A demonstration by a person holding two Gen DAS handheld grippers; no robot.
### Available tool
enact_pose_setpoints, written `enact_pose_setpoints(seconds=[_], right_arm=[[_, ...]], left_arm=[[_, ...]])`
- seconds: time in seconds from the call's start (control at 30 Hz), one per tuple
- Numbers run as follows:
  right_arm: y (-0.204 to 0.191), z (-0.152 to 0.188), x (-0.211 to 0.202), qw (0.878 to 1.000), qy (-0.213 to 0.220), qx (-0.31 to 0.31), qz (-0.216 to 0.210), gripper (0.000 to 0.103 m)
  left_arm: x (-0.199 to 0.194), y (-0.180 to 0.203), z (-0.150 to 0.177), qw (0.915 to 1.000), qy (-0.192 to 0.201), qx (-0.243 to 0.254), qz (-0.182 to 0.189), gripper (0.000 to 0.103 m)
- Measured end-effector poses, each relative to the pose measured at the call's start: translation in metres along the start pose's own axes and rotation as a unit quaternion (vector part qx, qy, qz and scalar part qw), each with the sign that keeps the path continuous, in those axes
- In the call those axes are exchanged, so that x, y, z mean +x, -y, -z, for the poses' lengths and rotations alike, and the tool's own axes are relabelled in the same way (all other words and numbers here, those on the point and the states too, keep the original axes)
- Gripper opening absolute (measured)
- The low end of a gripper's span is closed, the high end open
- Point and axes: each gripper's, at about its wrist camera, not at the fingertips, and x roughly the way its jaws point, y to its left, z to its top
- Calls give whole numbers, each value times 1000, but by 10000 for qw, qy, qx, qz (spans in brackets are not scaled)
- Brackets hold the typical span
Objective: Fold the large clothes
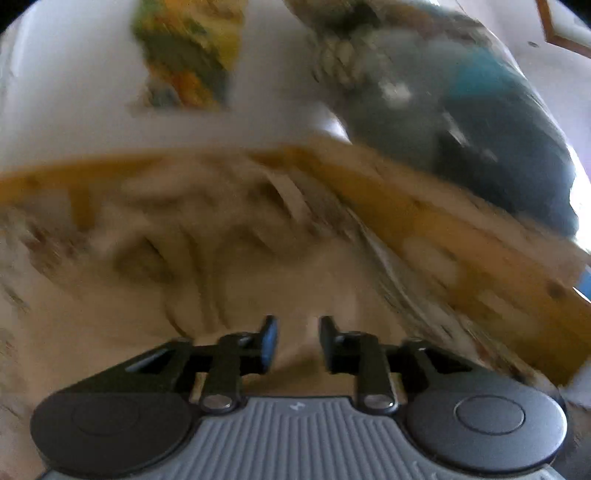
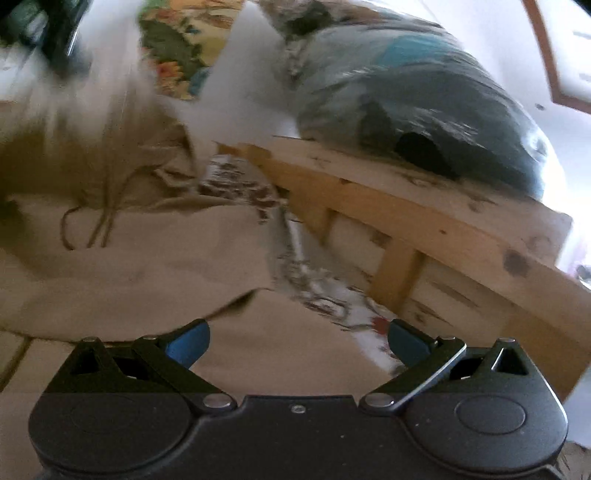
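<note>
A large beige garment [image 2: 147, 258] with thin drawstrings [image 2: 99, 221] lies spread and creased over a bed; its left part rises in a blur. In the left wrist view the same beige cloth [image 1: 184, 240] is heavily smeared. My left gripper [image 1: 298, 325] hovers over it with a narrow gap between its blue pads and nothing visible between them. My right gripper [image 2: 299, 328] stands wide open just above a flat fold of the garment, with nothing in its grip.
A wooden bed frame [image 2: 424, 206] runs along the right, with a patterned sheet [image 2: 306, 280] at its foot. A dark blue plastic-wrapped bundle [image 2: 424, 92] rests on the frame. A floral cloth [image 2: 173, 48] hangs on the white wall. A dark blurred shape [image 2: 37, 33] fills the top left.
</note>
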Motion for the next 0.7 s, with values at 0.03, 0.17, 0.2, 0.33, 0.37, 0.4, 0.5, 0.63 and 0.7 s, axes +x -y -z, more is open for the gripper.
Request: enact_pose_setpoints(seconds=[0.03, 0.17, 0.2, 0.33, 0.37, 0.4, 0.5, 0.63, 0.7], right_arm=[[2, 1, 0, 10000, 6, 32, 46, 102], [4, 1, 3, 9999, -30, 143, -72, 102], [0, 0, 1, 9998, -12, 124, -151, 102], [-18, -5, -9, 9968, 69, 10, -802, 102], [-21, -7, -12, 9952, 82, 0, -975, 102], [-25, -9, -13, 9932, 92, 20, -1158, 102], [-31, -11, -16, 9858, -1, 187, -1670, 102], [-37, -12, -12, 9722, -462, 385, -2262, 84], [-40, -9, -12, 9655, -553, 519, -2492, 80]], left_arm=[[-3, 1, 11, 10000, 18, 67, 67, 47], [-33, -8, 46, 9985, -41, 536, 139, 60], [-41, -14, 54, 9983, -84, 568, 50, 62], [-52, -58, 70, 9947, -329, 397, -892, 76], [-54, -78, 76, 9910, -390, 272, -1254, 76], [-58, -95, 81, 9871, -417, 140, -1539, 76], [-60, -159, 83, 9743, -340, -617, -2139, 72], [-50, -231, 78, 9570, -331, -1860, -2201, 15], [-46, -258, 78, 9477, -239, -2157, -2339, 15]])
